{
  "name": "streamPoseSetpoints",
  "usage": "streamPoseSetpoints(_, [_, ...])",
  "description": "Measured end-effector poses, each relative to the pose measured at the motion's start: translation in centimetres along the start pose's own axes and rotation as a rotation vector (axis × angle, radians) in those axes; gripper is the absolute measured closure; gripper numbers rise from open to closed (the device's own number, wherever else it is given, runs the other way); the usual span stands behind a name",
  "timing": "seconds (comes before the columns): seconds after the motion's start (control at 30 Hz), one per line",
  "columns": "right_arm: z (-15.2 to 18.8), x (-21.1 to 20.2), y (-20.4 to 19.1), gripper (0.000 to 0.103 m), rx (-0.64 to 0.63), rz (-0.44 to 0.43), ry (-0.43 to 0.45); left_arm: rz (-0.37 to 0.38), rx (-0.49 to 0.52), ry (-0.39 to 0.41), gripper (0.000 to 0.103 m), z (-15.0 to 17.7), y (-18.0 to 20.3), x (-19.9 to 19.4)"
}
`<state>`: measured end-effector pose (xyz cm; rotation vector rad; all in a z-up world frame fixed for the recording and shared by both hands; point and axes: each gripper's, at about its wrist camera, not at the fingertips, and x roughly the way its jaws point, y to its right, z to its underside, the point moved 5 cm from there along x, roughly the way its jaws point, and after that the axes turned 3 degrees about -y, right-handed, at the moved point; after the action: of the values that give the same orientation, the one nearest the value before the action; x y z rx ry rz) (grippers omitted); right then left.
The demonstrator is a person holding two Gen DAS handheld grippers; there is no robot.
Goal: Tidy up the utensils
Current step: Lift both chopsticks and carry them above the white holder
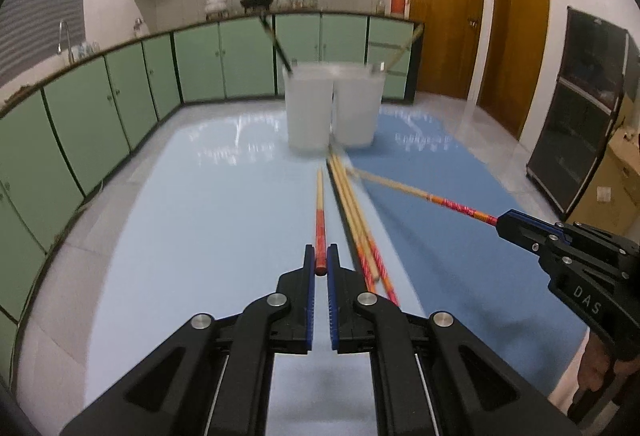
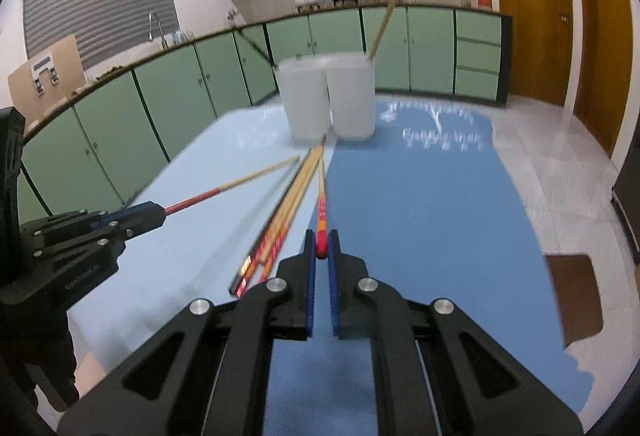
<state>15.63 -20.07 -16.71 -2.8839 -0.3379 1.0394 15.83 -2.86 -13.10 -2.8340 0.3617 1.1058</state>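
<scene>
My left gripper [image 1: 320, 256] is shut on the red end of a wooden chopstick [image 1: 319, 208], held above the light blue mat [image 1: 180, 216]. My right gripper [image 2: 321, 242] is shut on an orange-and-red patterned chopstick [image 2: 321, 192]; it shows in the left wrist view as the right gripper [image 1: 505, 222] with its chopstick [image 1: 420, 192]. The left gripper [image 2: 158, 214] appears at the left of the right wrist view. Several loose chopsticks [image 1: 360, 224] lie in a bundle on the table. Two frosted cups [image 1: 309, 108] [image 1: 358, 104] stand beyond, each with a chopstick leaning in it.
A darker blue mat [image 2: 420, 236] covers the right half of the table. Green cabinets [image 1: 120, 108] curve along the left and back. Wooden doors [image 1: 448, 16] stand at the right, and a dark glass cabinet [image 1: 580, 108] stands nearer.
</scene>
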Motion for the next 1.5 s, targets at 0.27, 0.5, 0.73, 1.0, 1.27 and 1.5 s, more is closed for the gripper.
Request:
streamPoseSetpoints(0.27, [-5.9,-3.4,0.8,0.098,0.011,-0.037,0.093,0.035,-0.004,0.108,0.097,-5.1,-0.3,-2.9])
streamPoseSetpoints(0.5, [-10.3,-5.1,0.7,0.098,-0.011,-0.066,0.135,0.052,0.002,0.162,0.097,-8.2,-0.3,-3.9])
streamPoseSetpoints(0.73, [-13.2,-5.5,0.0,0.098,-0.056,-0.094,0.128,0.06,0.035,0.207,0.097,-10.3,0.2,-5.3])
streamPoseSetpoints(1.0, [-17.3,-6.1,0.7,0.098,-0.051,-0.141,0.155,0.082,0.06,0.261,0.098,-13.2,0.7,-6.5])
streamPoseSetpoints(1.27, [-23.8,-6.0,1.4,0.098,-0.079,-0.12,0.234,0.076,0.076,0.355,0.098,-18.6,1.1,-7.1])
streamPoseSetpoints(1.5, [-30.5,-4.2,2.9,0.098,-0.08,-0.061,0.322,0.04,0.083,0.442,0.098,-24.3,0.9,-6.0])
